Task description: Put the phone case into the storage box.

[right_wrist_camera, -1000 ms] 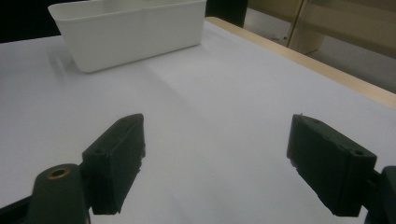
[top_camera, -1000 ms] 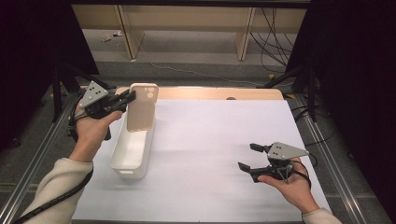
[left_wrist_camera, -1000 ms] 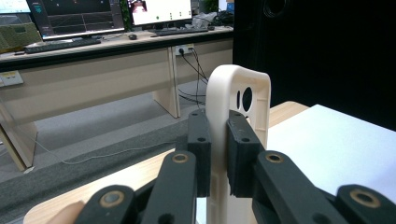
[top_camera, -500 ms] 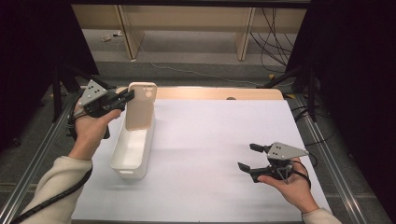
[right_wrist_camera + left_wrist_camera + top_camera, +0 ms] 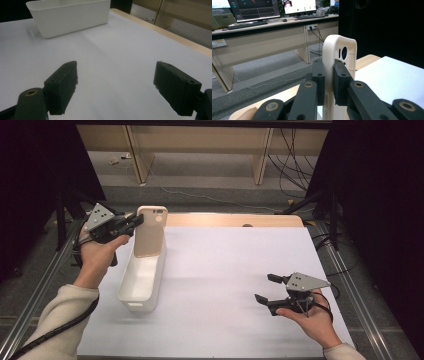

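My left gripper is shut on a beige phone case and holds it upright by one long edge. The lower end of the case dips into the far end of a white bin; I cannot tell whether it touches the bottom. In the left gripper view both pads press on the case's edge, with the camera cut-out facing right. My right gripper rests low over the white mat at the near right, open, with nothing between its jaws. The bin lies ahead of it.
A white mat covers most of the wooden table. Metal rails run along both sides. Beyond the far edge are a grey floor, cables and desk legs.
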A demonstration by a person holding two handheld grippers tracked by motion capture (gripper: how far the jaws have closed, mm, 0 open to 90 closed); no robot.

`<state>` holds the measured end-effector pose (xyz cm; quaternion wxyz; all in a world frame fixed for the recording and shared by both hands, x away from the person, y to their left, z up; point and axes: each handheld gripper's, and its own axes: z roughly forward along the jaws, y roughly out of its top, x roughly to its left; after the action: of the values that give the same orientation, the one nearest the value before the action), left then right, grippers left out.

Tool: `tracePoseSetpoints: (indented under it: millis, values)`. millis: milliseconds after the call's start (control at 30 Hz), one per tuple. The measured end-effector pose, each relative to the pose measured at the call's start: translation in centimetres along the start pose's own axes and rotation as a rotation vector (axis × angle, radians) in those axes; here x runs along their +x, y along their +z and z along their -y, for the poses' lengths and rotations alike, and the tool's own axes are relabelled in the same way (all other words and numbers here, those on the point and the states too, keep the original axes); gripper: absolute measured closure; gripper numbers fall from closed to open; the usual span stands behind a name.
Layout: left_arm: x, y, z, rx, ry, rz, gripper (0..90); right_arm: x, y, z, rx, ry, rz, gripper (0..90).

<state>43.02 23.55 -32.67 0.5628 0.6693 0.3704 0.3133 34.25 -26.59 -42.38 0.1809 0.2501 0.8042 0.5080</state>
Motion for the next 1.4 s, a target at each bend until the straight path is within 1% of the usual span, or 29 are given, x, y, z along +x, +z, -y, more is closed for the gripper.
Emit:
tracePoseSetpoints:
  millis: [33,67,100,500,933,1400]
  values:
    - [0.0,0.0,0.0,-0.001,0.001,0.001,81.4,0.0,0.0,0.0,0.0,0.0,0.0,20.6]
    - [0.5,0.1,-0.2,-0.023,0.061,-0.013,81.5,0.0,0.0,0.0,0.0,0.0,0.001,20.6]
    - [0.6,0.2,-0.2,-0.024,0.065,-0.014,81.5,0.0,0.0,0.0,-0.001,0.0,0.001,20.6]
    - [1.0,0.7,0.0,-0.014,0.076,-0.022,81.4,0.0,0.0,0.0,0.003,0.0,0.002,20.6]
    - [1.3,1.1,-0.1,-0.013,0.077,-0.027,81.4,0.0,0.0,0.1,0.003,0.0,0.002,20.6]
    - [1.6,2.0,-0.5,-0.01,0.075,-0.027,81.4,-0.1,0.0,0.1,0.005,0.002,0.002,20.6]
